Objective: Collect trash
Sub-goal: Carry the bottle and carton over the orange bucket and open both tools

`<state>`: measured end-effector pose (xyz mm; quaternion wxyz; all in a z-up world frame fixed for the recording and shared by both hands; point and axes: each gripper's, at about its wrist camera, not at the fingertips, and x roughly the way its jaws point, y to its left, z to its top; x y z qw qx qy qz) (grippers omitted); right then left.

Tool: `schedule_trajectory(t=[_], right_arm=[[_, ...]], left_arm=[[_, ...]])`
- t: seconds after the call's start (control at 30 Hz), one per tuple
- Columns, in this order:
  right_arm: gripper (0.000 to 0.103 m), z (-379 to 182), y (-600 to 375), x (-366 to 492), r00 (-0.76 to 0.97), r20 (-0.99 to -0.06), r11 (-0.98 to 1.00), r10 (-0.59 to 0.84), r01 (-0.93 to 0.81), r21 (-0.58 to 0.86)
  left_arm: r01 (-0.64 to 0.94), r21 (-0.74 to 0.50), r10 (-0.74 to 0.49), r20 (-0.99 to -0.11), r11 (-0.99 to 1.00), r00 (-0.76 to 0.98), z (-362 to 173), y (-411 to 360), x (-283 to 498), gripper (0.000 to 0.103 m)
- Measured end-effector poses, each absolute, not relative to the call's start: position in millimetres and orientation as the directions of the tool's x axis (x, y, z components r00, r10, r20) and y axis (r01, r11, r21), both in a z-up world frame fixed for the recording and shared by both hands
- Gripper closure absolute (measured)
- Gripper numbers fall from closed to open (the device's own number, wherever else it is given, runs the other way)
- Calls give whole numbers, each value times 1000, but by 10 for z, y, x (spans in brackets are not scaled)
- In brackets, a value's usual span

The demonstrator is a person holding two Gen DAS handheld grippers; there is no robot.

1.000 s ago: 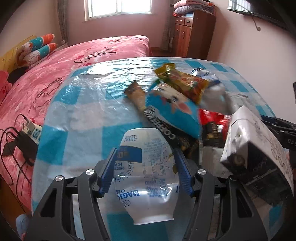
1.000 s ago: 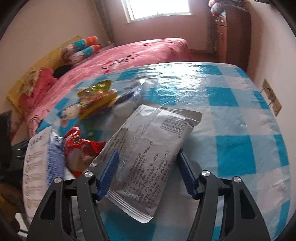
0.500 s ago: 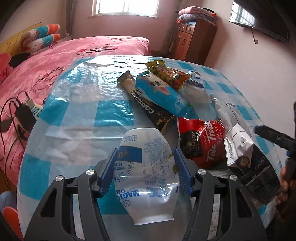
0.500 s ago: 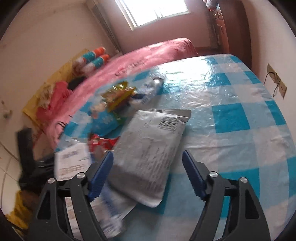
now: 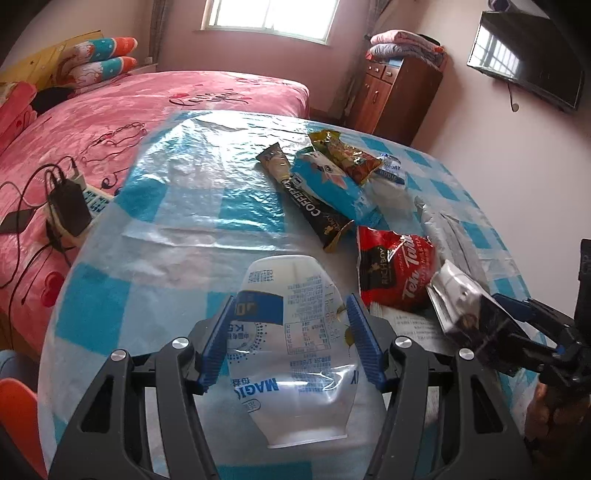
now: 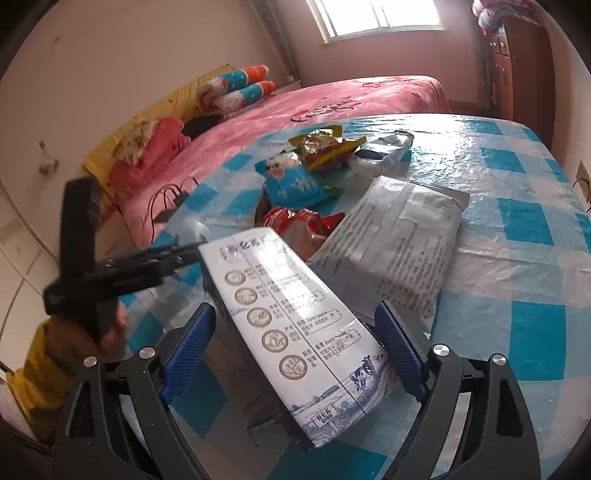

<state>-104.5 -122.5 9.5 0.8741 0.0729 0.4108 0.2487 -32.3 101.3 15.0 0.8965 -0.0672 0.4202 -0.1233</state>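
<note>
Left claw point(image 5: 291, 299) grips white pouch point(image 5: 295, 343); right claw point(image 6: 294, 308), just opening, seemingly loose around carton point(image 6: 295, 332).

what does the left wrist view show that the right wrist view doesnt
Only the left wrist view: the coffee sachet and the wall TV.
Only the right wrist view: a yellow sleeve and a wall socket.
Both: the left gripper holding the white pouch (side-on and blurred in the right view), the milk carton, red snack bag, blue cartoon bag, silver packet, checked tablecloth, pink bed and window.
</note>
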Motion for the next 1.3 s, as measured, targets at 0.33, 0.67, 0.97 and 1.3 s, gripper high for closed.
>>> schedule_trajectory(t=[0.33,0.67,0.97,1.3], right_arm=[[17,141,-989,-1243,478,-733,864,484,-391,316],[35,61,-892,-1207,434,-760,869,485,-338,361],[36,89,-800,-1310,485,-755,893,441,-323,315],[37,249,-640,-1452,544,-740,913,396,-318,254]], left_arm=[[155,-264,-301,-718,952,627,224,1284,-723,41],[159,-333,-357,-701,929,617,191,1446,-1100,41],[127,-380,-373,-693,916,617,105,1619,-1290,41],[103,-413,-379,-672,905,637,83,1868,-1434,41]])
